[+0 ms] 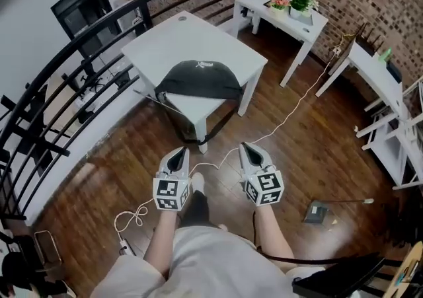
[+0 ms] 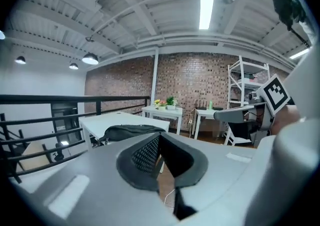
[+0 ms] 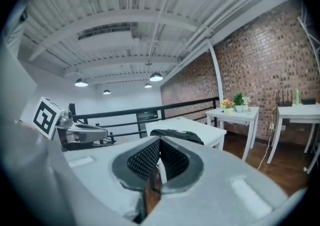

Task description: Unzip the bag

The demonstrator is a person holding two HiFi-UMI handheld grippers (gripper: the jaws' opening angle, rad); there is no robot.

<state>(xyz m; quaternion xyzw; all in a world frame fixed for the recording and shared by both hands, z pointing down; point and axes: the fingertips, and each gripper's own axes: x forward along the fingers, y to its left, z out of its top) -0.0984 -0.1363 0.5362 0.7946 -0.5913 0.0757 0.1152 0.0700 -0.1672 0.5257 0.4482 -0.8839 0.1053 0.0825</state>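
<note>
Bag [image 1: 198, 80], black, lies at the near edge of the white table [image 1: 198, 36], drooping over it. Left tool [image 1: 177, 156] and right tool [image 1: 248, 150] are both closed and empty, side by side over the wooden floor [image 1: 310, 151], well apart from the bag.

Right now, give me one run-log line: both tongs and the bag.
left tongs: shut, empty | right tongs: shut, empty | bag: on table, untouched | stage: both tongs short of bag

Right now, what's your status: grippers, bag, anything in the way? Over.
Jaws shut and empty on left gripper and right gripper, both short of the table. On its near edge the bag, untouched. Only a cable on the floor between.
</note>
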